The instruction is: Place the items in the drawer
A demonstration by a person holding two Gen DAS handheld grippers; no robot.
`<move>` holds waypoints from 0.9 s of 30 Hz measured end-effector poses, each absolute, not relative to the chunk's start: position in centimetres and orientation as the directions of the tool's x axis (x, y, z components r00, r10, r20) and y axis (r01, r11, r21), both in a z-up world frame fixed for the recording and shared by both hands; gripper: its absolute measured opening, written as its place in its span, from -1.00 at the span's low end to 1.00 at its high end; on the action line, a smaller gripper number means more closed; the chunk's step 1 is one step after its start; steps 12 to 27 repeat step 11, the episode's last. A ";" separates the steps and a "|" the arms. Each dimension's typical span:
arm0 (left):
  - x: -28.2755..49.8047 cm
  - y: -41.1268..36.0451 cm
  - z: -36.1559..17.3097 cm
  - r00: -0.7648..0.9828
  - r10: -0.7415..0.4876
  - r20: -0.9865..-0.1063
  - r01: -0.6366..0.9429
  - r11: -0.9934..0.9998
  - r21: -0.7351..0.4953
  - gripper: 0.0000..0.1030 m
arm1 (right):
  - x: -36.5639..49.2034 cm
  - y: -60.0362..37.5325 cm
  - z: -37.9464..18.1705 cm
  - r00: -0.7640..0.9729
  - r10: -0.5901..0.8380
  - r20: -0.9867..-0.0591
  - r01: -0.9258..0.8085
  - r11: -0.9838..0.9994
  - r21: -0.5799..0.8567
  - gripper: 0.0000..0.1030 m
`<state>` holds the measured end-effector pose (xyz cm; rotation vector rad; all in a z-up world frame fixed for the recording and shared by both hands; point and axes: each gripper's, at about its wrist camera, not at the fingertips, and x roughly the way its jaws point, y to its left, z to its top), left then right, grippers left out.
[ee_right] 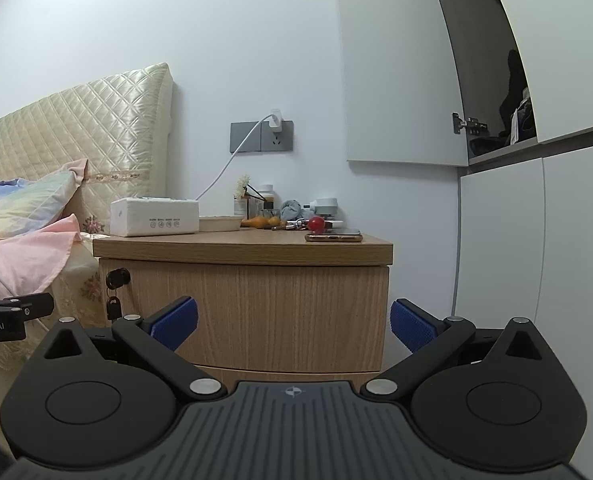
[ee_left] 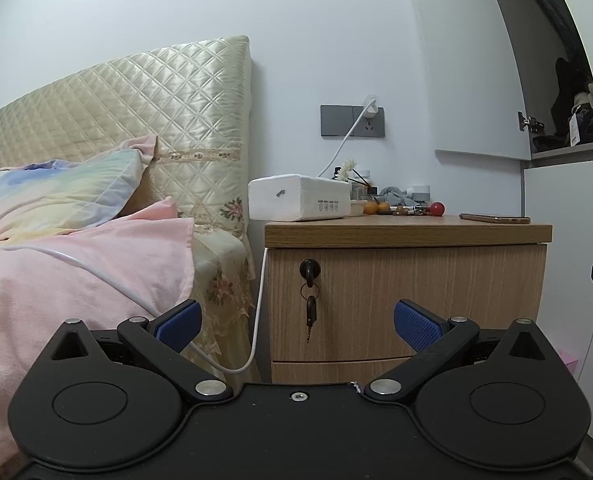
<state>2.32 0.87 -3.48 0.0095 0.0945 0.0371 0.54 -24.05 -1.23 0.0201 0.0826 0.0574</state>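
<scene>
A: So both are staged low, facing the nightstand drawer (ee_left: 406,304) front. Left gripper (ee_left: 296,326) fingers spread wide, empty. Right gripper (ee_right: 294,324) the same, nothing held.

B: Drawer status?

A: Closed, key (ee_left: 311,314) hanging from its lock, so probably opening comes first. Items are up on the nightstand top (ee_right: 240,250): phone (ee_right: 333,237) near the front right edge, red ball (ee_right: 317,223) behind it, tissue pack (ee_right: 154,216) on the left.

B: Room?

A: Bedroom. Bed with a pink blanket (ee_left: 76,276) to the left, white wall, charger cable (ee_left: 256,312) trailing down beside the nightstand.
</scene>
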 end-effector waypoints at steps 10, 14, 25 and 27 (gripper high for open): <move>2.3 0.7 -3.6 0.995 0.024 -0.094 -0.022 1.000 0.018 0.99 | 0.6 -24.0 -1.3 0.994 0.065 -0.085 -0.064 0.998 0.012 1.00; 2.3 0.7 -3.6 0.995 0.020 -0.094 -0.018 1.000 0.019 0.99 | 0.6 -24.0 -1.3 0.994 0.065 -0.085 -0.064 0.998 0.012 1.00; 2.3 0.7 -3.6 0.995 0.020 -0.094 -0.018 1.000 0.019 0.99 | 0.6 -24.0 -1.3 0.994 0.065 -0.085 -0.064 0.998 0.012 1.00; 2.3 0.7 -3.6 0.995 0.020 -0.094 -0.018 1.000 0.019 0.99 | 0.6 -24.0 -1.3 0.994 0.065 -0.085 -0.064 0.998 0.012 1.00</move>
